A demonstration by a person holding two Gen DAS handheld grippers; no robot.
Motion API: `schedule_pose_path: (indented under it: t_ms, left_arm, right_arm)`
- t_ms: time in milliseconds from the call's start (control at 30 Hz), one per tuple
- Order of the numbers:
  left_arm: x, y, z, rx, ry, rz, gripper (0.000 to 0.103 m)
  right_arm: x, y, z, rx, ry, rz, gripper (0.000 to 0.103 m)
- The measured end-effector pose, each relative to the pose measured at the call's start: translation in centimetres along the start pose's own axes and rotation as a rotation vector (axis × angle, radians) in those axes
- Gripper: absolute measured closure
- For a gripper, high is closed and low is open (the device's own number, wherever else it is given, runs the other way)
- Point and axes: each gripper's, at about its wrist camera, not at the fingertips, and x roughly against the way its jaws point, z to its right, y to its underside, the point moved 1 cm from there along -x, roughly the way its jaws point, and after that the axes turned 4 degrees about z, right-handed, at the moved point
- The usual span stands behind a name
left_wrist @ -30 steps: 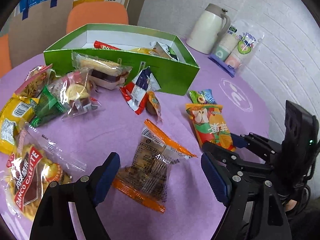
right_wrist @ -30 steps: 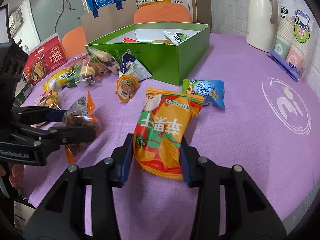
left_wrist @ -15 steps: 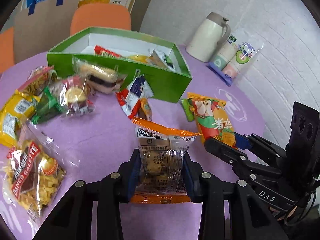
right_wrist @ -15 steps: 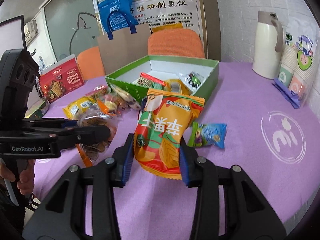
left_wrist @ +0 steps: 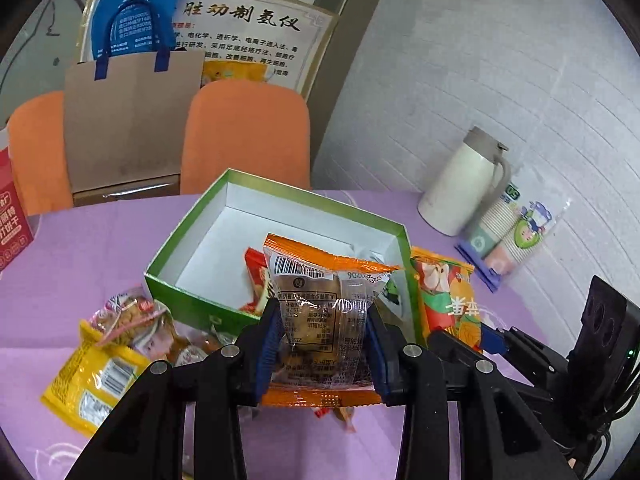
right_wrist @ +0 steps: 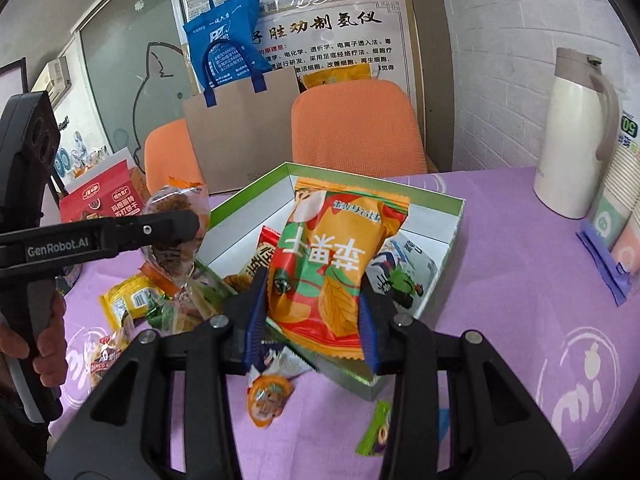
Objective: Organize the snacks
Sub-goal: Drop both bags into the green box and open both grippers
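The left gripper (left_wrist: 323,344) clamps a clear packet (left_wrist: 324,320) with orange crimped ends, a barcode label and a brown cake inside; its blue pads (left_wrist: 269,344) press the packet's two sides after closing on it within the last second. The packet hangs in the air over the near wall of the green box (left_wrist: 180,236), upright, its long axis running from the gripper up and away toward the box, barcode end farthest out.

The right gripper (right_wrist: 310,320) is closed on an orange bag (right_wrist: 332,264) printed with green leaves and large white characters. The bag is lifted over the box's near corner, its long axis also pointing away from the fingers, its sealed top edge tilted slightly right.

The left view shows the box's white floor mostly bare at the far end, with a red packet (left_wrist: 256,276) near the front. Only the right view shows the hand (right_wrist: 36,344) on the left gripper's handle, and a round orange sweet (right_wrist: 268,400) and a small green packet (right_wrist: 376,428) lying on the purple table (right_wrist: 520,280) in front of the box.
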Motion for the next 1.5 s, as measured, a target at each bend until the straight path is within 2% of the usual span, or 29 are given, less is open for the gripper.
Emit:
schedule_pose_path:
  t_ms: [200,300,400,433,467,500,567,667,867,1067,1200,1300,1367,1500]
  left_arm:
    - [-4.2,-2.0,-2.9,0.051,-0.054,-0.026,0.064]
    - [-5.9,-2.4,-3.8,0.050,-0.080,-0.045,0.064]
    - [-7.3,-2.8,-4.5,0.057,-0.069,-0.051,0.061]
    - [-7.7,-2.9,-4.7,0.060,-0.049,-0.053,0.054]
    - [-8.0,-2.9,-5.0,0.069,-0.048,-0.062,0.030]
    - [-8.0,-2.8,-5.2,0.079,-0.071,-0.066,0.014]
    - [-7.4,-2.7,-5.5,0.068,-0.119,-0.017,0.014]
    - [-7.1,-2.3,-5.9,0.069,-0.145,-0.019,0.014]
    - [-5.6,-1.3,-5.5,0.088,-0.141,-0.029,0.014]
    - [-2.0,0.0,-2.6,0.036,-0.150,-0.015,0.014]
    - [0.6,1.4,-1.2,0.055,-0.118,-0.030,0.014]
    - [2.1,2.9,-0.5,0.060,-0.125,-0.047,0.014]
    - [2.9,4.1,0.0,0.055,-0.117,-0.047,0.014]
    - [3.3,6.3,0.5,0.073,-0.052,-0.070,0.014]
  right_arm:
    - [-5.5,-0.5,0.8,-0.019,-0.012,-0.064,0.060]
    - [-8.0,-0.5,0.9,-0.009,-0.003,-0.077,0.055]
    - [-7.9,-0.3,0.8,0.040,0.062,-0.069,0.018]
    - [-7.5,-0.4,1.0,0.048,0.062,-0.043,0.017]
    - [-6.8,-0.3,1.2,0.056,0.057,-0.021,0.017]
    - [-6.2,-0.3,1.4,0.059,0.062,-0.011,0.017]
    - [-5.0,-0.3,1.9,0.055,0.070,0.010,0.016]
    - [-3.7,0.0,2.5,0.016,0.063,0.004,0.012]
    - [-0.3,0.6,2.0,-0.011,0.037,0.012,0.005]
    - [4.1,1.3,0.9,0.000,0.036,0.054,0.005]
    - [7.1,2.0,0.5,0.019,0.049,0.092,0.003]
    - [8.8,3.2,0.8,-0.002,0.058,0.105,0.001]
    - [9.1,4.5,1.4,-0.023,0.077,0.079,0.001]
    - [8.1,7.5,3.0,-0.082,0.120,-0.017,0.001]
